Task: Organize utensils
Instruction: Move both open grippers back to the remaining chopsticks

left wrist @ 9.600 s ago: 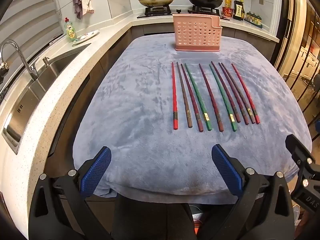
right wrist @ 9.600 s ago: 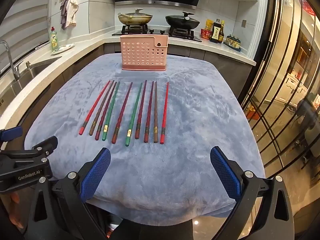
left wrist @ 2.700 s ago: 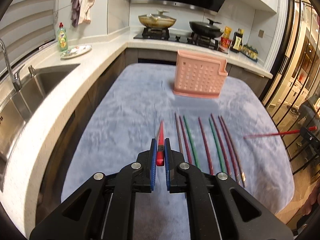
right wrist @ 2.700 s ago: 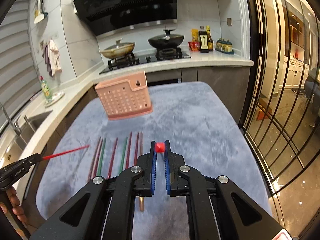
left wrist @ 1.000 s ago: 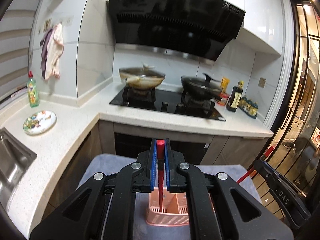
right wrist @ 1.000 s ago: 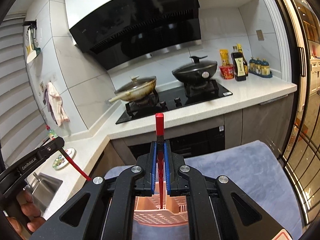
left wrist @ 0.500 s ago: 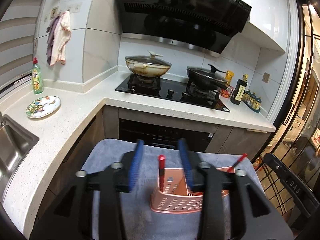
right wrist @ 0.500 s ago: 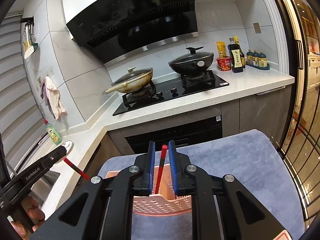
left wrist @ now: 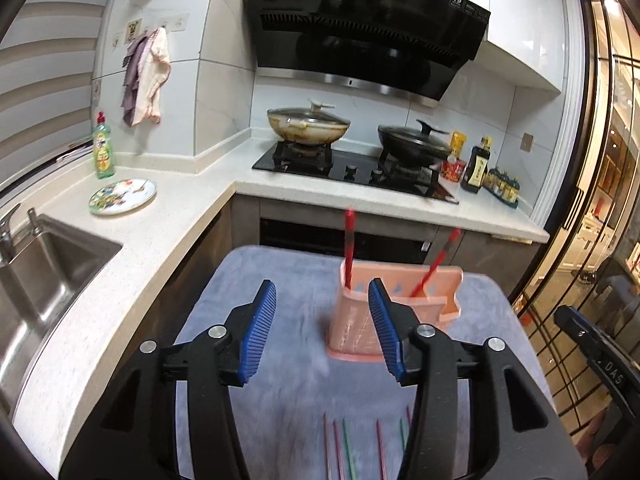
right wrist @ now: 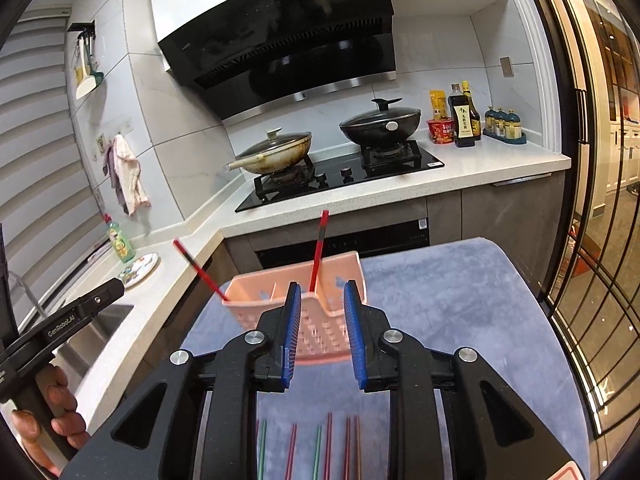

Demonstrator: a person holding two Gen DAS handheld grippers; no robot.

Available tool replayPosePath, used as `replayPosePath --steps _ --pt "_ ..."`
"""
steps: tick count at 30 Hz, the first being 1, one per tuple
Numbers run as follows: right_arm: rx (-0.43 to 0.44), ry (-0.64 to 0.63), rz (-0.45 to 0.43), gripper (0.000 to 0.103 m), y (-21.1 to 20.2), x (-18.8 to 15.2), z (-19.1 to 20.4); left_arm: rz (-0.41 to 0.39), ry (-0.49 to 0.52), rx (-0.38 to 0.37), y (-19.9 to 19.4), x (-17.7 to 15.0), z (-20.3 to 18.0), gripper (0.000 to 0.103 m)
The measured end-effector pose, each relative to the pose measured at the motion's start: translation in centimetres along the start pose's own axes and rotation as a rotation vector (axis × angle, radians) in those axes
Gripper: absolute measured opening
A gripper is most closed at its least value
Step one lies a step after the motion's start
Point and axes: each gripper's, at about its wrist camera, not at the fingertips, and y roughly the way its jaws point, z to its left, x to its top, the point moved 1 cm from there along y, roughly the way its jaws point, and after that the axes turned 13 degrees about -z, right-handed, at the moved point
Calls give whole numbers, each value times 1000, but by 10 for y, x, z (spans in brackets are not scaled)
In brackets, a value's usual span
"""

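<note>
While both my tongs, left (left wrist: 322, 334) and right (right wrist: 319, 334), open empty, remaining slim wooden chopsticks (right wrist: 329, 446) lie below them, lengthwise toward the pink perforated plastic caddy (right wrist: 320, 334).

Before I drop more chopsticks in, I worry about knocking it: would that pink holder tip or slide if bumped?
The pink holder looks like thin perforated plastic, probably light. It stands tall on a soft blanket, so a nudge near its rim might tip it. Only two red chopsticks weigh it down, barely steadying it.
</note>
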Motion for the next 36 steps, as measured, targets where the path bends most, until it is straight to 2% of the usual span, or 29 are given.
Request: replayPosePath --steps 6,17,27,36 --pt "-3 -49 48 23 -47 -40 1 43 19 15 -36 -36 6 46" --pt "-21 -73 161 24 -103 -114 -5 158 35 25 -86 -114 9 46" --pt "-41 -92 267 23 -119 -175 -10 228 41 20 -111 -162 11 46" --pt "-63 -91 314 24 -113 -203 -14 273 57 21 -117 -190 7 46"
